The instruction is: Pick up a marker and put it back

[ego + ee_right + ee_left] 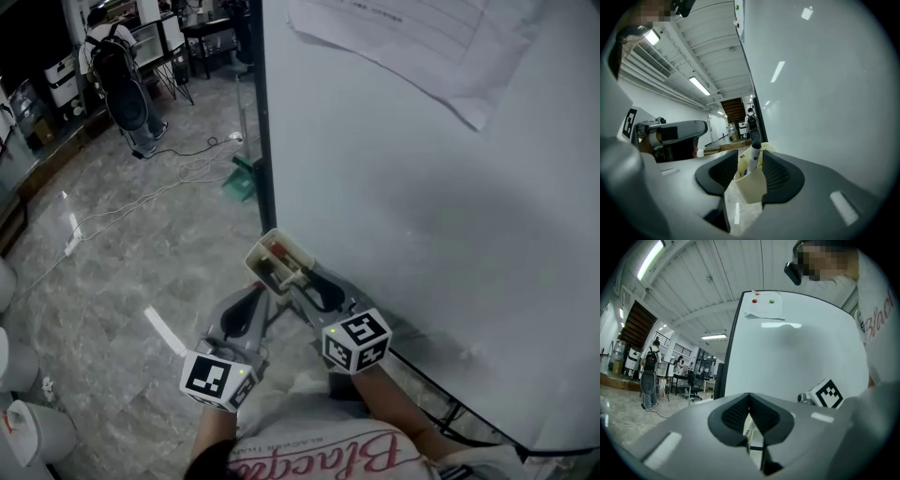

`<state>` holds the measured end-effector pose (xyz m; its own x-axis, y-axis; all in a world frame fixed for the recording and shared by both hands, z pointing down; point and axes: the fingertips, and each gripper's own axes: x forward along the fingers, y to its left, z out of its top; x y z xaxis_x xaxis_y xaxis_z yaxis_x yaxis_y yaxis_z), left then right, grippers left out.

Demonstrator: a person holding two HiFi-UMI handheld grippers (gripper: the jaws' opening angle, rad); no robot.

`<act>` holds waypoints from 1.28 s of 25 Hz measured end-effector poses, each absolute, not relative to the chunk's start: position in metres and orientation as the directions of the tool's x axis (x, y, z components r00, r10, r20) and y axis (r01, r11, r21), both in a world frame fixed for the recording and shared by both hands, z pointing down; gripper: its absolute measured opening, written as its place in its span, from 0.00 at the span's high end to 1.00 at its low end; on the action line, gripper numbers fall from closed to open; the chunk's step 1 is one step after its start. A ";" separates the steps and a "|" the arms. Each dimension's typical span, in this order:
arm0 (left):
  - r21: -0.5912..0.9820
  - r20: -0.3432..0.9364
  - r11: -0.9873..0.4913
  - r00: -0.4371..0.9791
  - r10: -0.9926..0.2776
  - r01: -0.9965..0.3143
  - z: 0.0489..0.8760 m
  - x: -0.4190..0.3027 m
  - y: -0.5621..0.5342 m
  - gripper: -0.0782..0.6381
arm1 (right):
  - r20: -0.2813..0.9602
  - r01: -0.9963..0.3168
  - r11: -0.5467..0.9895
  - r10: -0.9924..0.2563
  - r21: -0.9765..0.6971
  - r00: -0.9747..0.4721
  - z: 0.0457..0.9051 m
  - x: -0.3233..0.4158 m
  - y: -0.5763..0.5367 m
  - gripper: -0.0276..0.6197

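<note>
We count two grippers, each carrying one tagged cube [217, 378], both brought up to the single cream holder [292, 244] that sits at the lower left edge of the one whiteboard [450, 187]. The right gripper [750, 161] has its jaws parted by a moderate gap. Between them we see the near end of the holder and one marker [753, 157], white-bodied with a dark cap, standing tilted in it. The marker is closer to one pad than the other, and we see no pad pressing on it. The left gripper [749, 401] has its jaws drawn together so the tips meet. Only a thin slit is left lower down, where a pale sliver with some print shows, and we cannot tell what that is. It holds nothing that we can make out. From the head view the holder shows at least two markers, one with a red end and one white; a darker shape beside them is too small for us to name. One sheet of paper [441, 47] hangs at the top of the board, and the left gripper view shows two magnets [755, 300] on it, one red and one green. One person with a backpack [112, 56] stands well apart across the marble floor [141, 244].
</note>
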<state>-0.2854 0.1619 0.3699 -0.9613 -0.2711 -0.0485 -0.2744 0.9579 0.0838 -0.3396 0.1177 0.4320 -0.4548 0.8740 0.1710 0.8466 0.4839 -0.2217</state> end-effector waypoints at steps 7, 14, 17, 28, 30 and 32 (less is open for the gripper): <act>0.084 -0.031 0.950 -0.954 -0.299 -0.301 0.372 -0.303 0.178 0.89 | 0.170 0.842 0.481 0.876 -0.245 -0.451 0.434 -0.354 0.128 0.86; 0.077 -0.048 0.942 -0.945 -0.323 -0.325 0.361 -0.311 0.187 0.89 | 0.055 0.875 0.452 0.892 -0.175 -0.449 0.386 -0.350 0.134 0.85; 0.074 -0.066 0.940 -0.943 -0.328 -0.332 0.353 -0.312 0.190 0.89 | -0.037 0.882 0.455 0.886 -0.123 -0.462 0.348 -0.347 0.126 0.85; 0.055 -0.160 0.924 -0.917 -0.365 -0.377 0.324 -0.318 0.190 0.89 | -0.200 0.867 0.495 0.846 -0.046 -0.494 0.278 -0.336 0.094 0.85; 0.056 -0.167 0.925 -0.917 -0.363 -0.377 0.323 -0.319 0.192 0.89 | -0.195 0.870 0.491 0.850 -0.045 -0.490 0.281 -0.335 0.094 0.85; 0.051 -0.174 0.926 -0.916 -0.361 -0.375 0.320 -0.318 0.193 0.89 | -0.191 0.873 0.486 0.853 -0.046 -0.485 0.283 -0.333 0.095 0.85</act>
<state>-0.3185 0.1927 0.3201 -0.9162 -0.3612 -0.1737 -0.3746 0.9258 0.0507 -0.3333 0.0949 0.2826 -0.4854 0.8532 -0.1911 0.8727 0.4861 -0.0464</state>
